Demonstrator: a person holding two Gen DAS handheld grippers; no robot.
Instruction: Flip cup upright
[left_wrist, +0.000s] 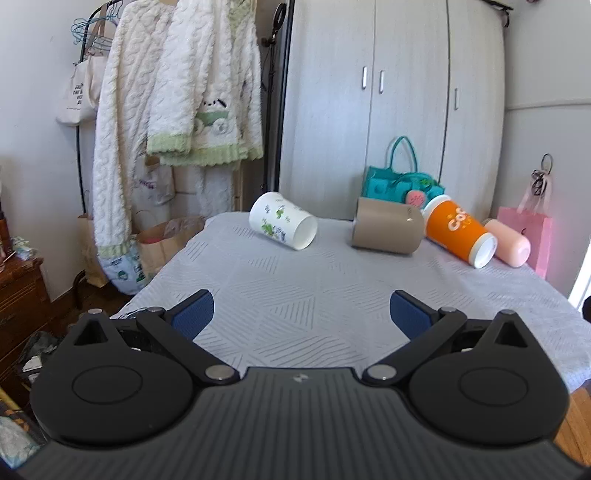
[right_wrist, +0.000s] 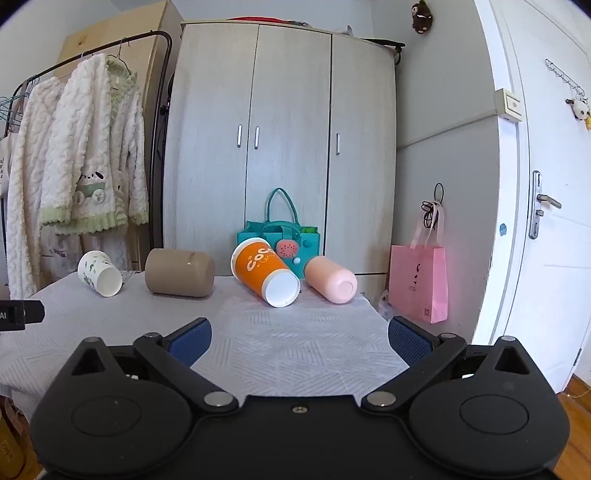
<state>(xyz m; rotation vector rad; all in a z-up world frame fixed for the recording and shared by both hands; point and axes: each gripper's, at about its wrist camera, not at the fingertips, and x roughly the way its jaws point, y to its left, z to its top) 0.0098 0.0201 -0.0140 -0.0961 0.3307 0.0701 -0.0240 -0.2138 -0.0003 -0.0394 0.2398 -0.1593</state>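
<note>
Several cups lie on their sides along the far edge of a table with a white cloth: a white cup with green print, a tan cup, an orange cup with a white rim, and a pink cup. My left gripper is open and empty above the near part of the table. My right gripper is open and empty, well short of the orange and pink cups.
A teal bag stands behind the cups against a grey wardrobe. A pink paper bag hangs at the right by a white door. A clothes rack with white robes stands left of the table.
</note>
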